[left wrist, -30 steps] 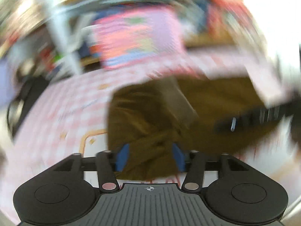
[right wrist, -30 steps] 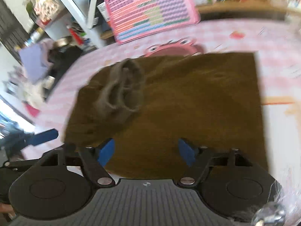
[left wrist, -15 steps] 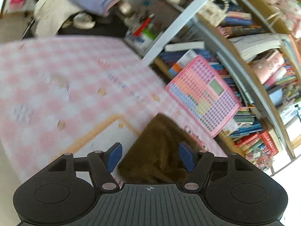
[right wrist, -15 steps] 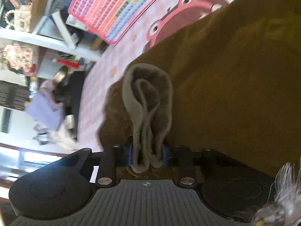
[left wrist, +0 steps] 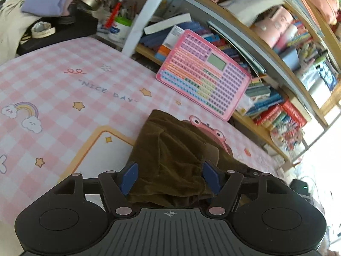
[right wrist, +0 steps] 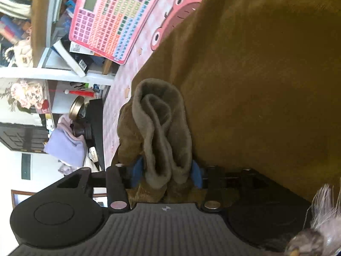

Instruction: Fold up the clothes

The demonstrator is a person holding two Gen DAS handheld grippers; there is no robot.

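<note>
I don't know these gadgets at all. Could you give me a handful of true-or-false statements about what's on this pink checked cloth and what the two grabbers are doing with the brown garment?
1. The right gripper has a bunched grey-brown cuff between its jaws. True.
2. The brown garment is hanging from a shelf. False: it lies on the pink checked cloth.
3. The pink keyboard toy leans against the bookshelf. True.
4. The cloth reads "GOOD NIGHT". False: it reads "NICE DAY".
5. The left gripper is far from the garment. False: brown fabric sits between its jaws, which stand wide.
</note>
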